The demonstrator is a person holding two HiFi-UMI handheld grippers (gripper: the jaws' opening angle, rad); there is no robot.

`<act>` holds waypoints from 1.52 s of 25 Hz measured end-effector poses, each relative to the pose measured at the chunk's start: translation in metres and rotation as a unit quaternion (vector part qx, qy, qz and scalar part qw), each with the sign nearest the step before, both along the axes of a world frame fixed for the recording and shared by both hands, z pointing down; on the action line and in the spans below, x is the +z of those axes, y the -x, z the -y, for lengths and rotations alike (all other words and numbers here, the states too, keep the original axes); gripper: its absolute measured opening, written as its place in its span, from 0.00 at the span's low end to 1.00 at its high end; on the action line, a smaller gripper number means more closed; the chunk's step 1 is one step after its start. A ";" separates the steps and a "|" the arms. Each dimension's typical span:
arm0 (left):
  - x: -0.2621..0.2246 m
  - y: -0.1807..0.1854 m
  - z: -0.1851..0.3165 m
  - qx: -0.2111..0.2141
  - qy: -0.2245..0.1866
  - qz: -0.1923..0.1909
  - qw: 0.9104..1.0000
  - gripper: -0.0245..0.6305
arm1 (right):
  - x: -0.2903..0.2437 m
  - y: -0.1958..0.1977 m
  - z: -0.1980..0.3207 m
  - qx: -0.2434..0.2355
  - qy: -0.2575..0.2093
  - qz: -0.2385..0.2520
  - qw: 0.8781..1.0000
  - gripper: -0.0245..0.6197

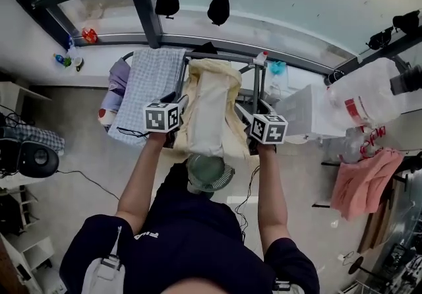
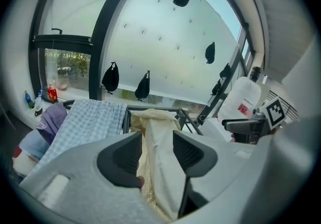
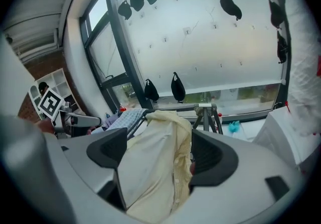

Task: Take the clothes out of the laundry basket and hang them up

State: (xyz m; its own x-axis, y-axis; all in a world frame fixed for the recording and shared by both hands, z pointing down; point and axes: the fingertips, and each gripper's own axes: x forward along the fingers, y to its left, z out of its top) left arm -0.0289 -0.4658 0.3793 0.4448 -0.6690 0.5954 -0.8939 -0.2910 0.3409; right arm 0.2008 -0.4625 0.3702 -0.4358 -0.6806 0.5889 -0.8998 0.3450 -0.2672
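Two grippers on one cream shirt [image 1: 210, 108]; hanging step in hand, shirt part-laid on rack [image 1: 227, 56]. Checked cloth [image 1: 148, 85] draped on rack at left. Left gripper [image 2: 157, 142] clamped on shirt's left edge, fabric bunched between jaws. Shirt in middle: top end over rack rail, long axis running from rail back toward person, lower end dangling. Right gripper [image 3: 159, 155] clamped on right edge likewise. Next, likely: spread edges outward, settle shirt evenly, let go without dragging it off.

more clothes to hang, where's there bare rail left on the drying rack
Only the right end of the drying rack, beyond the cream shirt, shows bare rails. Left of it is crowded: blue checked cloth, purple garment.
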 end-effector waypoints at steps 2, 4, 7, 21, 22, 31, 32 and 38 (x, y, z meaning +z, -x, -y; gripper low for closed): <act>-0.005 -0.005 -0.025 -0.003 -0.005 0.001 1.000 0.34 | -0.004 -0.002 -0.024 0.001 -0.006 0.011 1.000 0.65; -0.009 -0.012 -0.050 -0.005 -0.009 -0.004 1.000 0.34 | -0.008 -0.005 -0.049 0.003 -0.014 0.017 1.000 0.65; -0.011 -0.020 -0.088 -0.012 -0.011 -0.014 1.000 0.34 | -0.014 -0.007 -0.082 -0.001 -0.028 0.019 0.999 0.65; -0.046 0.010 -0.273 -0.060 -0.073 0.039 0.995 0.34 | -0.042 0.022 -0.216 -0.054 -0.081 0.028 0.995 0.65; -0.046 0.016 -0.284 -0.064 -0.074 0.043 0.994 0.34 | -0.043 0.025 -0.224 -0.056 -0.079 0.033 0.995 0.65; -0.066 0.087 -0.355 -0.097 -0.101 0.046 0.989 0.34 | -0.040 0.054 -0.305 -0.038 -0.063 0.051 0.996 0.65; -0.068 0.096 -0.364 -0.097 -0.106 0.049 0.988 0.34 | -0.039 0.057 -0.315 -0.029 -0.062 0.052 0.996 0.65; -0.076 0.135 -0.425 -0.081 -0.127 0.060 0.987 0.34 | -0.049 0.075 -0.388 0.033 -0.080 0.040 0.995 0.65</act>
State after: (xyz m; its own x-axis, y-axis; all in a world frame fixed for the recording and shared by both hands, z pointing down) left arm -0.1635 -0.0407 0.3037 0.2558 -0.8599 0.4418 -0.9653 -0.2023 0.1650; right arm 0.1255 -0.0744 0.3213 -0.4284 -0.7916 0.4357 -0.8998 0.3300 -0.2853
